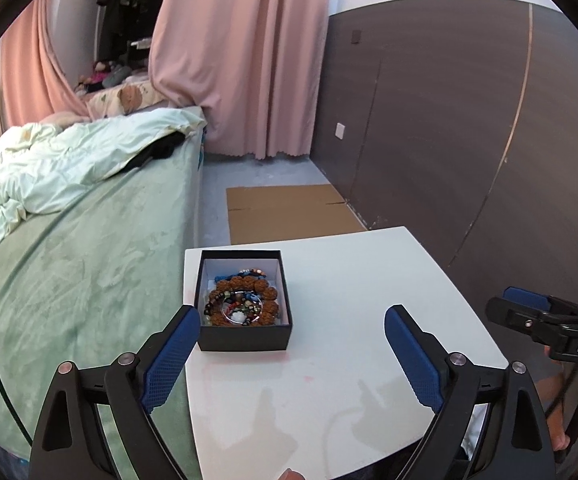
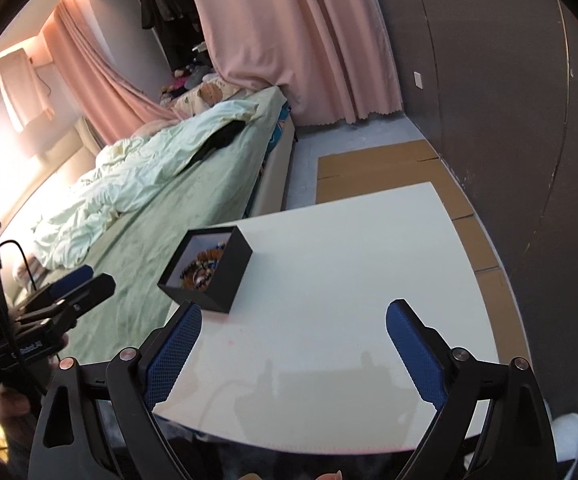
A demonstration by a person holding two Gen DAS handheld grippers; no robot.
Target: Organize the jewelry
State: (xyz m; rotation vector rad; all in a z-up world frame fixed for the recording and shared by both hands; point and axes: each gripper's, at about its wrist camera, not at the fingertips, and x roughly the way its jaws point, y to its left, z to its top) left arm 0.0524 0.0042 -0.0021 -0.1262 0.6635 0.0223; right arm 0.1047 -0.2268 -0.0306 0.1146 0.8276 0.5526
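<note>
A black open box [image 1: 245, 334] with a white lining stands near the left edge of the white table [image 1: 349, 300]. It holds a pile of bead bracelets [image 1: 245, 300], brown and multicoloured. My left gripper [image 1: 293, 348] is open and empty, just in front of the box, its left finger by the box's near left corner. My right gripper [image 2: 293, 344] is open and empty above the table's near part, with the box [image 2: 225, 276] ahead to its left. The right gripper also shows at the right edge of the left wrist view [image 1: 529, 312].
A bed [image 1: 69, 240] with a green sheet and rumpled quilt runs along the table's left side. Flattened cardboard [image 1: 289, 212] lies on the floor beyond the table. A dark panelled wall [image 1: 449, 120] is on the right, pink curtains [image 1: 241, 60] behind.
</note>
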